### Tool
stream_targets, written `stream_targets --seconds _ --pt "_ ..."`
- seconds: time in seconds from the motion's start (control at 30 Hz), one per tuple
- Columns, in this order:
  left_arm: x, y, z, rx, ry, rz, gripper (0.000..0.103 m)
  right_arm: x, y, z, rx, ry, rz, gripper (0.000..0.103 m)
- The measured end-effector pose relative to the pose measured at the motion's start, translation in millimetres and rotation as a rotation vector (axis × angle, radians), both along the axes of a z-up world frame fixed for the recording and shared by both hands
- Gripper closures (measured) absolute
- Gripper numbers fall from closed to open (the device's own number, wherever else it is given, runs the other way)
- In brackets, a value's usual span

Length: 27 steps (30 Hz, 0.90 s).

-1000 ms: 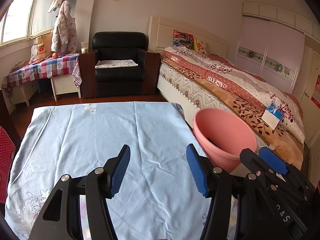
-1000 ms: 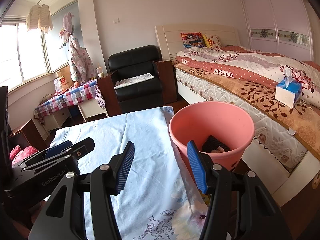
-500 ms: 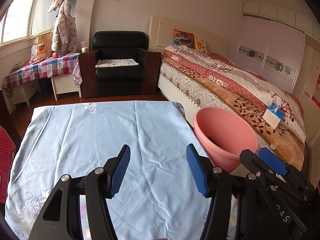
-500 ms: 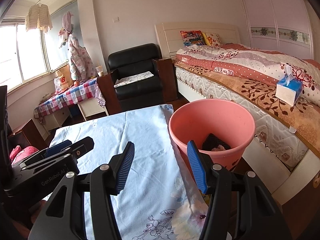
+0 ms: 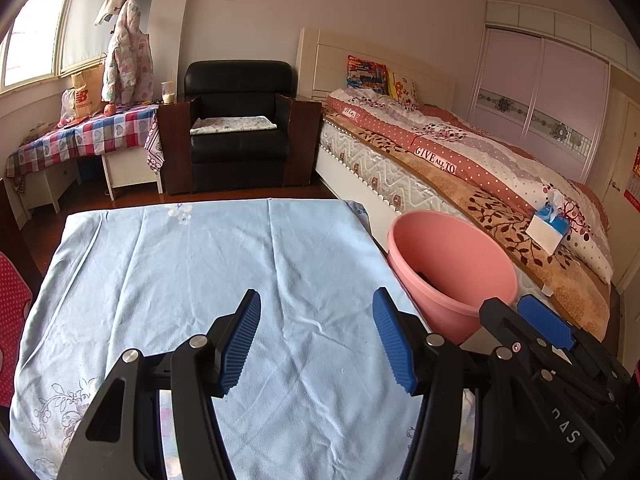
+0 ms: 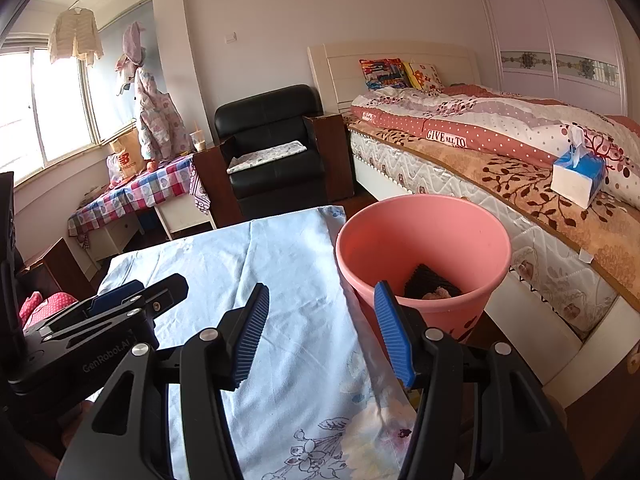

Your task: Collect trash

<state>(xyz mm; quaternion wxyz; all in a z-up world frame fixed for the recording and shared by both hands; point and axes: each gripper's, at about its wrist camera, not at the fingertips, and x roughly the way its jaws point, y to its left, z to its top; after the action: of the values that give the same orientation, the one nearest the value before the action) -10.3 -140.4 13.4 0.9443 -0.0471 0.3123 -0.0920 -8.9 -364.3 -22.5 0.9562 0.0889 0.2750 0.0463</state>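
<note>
A pink plastic bin (image 6: 420, 240) stands on the floor off the table's right edge, between table and bed; it also shows at the right of the left wrist view (image 5: 452, 264). Dark and pale trash (image 6: 434, 286) lies at its bottom. My left gripper (image 5: 316, 336) hovers open over the light blue tablecloth (image 5: 200, 264), nothing between its blue pads. My right gripper (image 6: 320, 332) is open too, above the table's right edge and just short of the bin, holding nothing. Each gripper shows in the other's view: the right (image 5: 544, 328), the left (image 6: 120, 300).
A bed (image 5: 460, 160) with a patterned quilt runs along the right, a blue and white tissue box (image 6: 578, 176) on it. A black armchair (image 5: 240, 128) and a checked-cloth side table (image 5: 88, 132) stand beyond the table. A red dotted cushion (image 5: 12, 320) sits at the left.
</note>
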Motion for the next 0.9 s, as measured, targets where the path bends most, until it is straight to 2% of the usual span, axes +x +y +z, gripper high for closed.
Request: stream_targets --seconds 0.9 --pt "3.6 2.0 -10.9 0.002 0.025 -0.006 0.045 0.7 -2.8 -14.8 0.002 0.022 -0.005 0.047"
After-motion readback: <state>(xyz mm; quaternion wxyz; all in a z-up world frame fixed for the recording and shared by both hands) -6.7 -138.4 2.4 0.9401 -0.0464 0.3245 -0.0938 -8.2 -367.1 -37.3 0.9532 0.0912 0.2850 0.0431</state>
